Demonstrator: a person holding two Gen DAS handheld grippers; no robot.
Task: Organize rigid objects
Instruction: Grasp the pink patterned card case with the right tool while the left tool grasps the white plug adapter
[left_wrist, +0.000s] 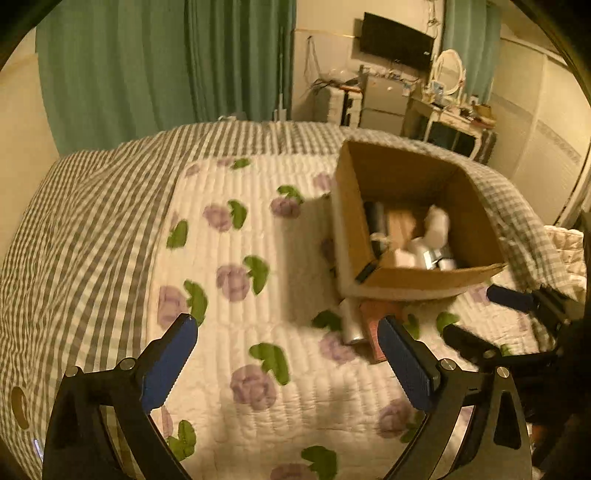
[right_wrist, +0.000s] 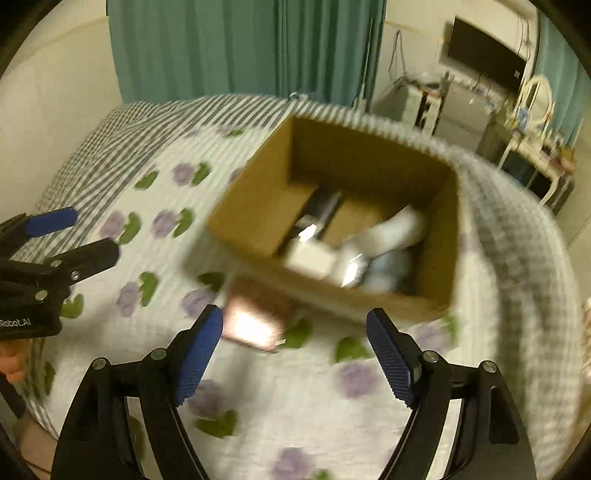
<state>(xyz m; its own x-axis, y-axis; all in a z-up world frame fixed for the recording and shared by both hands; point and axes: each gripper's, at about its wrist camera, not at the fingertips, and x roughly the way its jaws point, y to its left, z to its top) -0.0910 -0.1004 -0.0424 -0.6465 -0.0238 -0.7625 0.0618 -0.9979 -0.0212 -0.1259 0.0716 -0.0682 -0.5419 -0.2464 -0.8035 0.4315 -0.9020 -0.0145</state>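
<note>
Rigid objects are mostly gathered in the cardboard box (left_wrist: 413, 221) near the far edge of the bed (left_wrist: 258, 229). A pink box (right_wrist: 255, 321) and a silver cylinder (left_wrist: 351, 321) are left outside, just beside it. Left gripper (left_wrist: 288, 354) and right gripper (right_wrist: 295, 350) are held open, empty.

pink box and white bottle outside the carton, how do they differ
The pink box is flat and rectangular; the white bottle is a rounded cylinder. The box is reddish pink, the bottle pale with a shiny end. The box sits partly behind the left gripper's finger; the bottle shows fully. Both lie side by side on the quilt, just before the carton, neither held.
</note>
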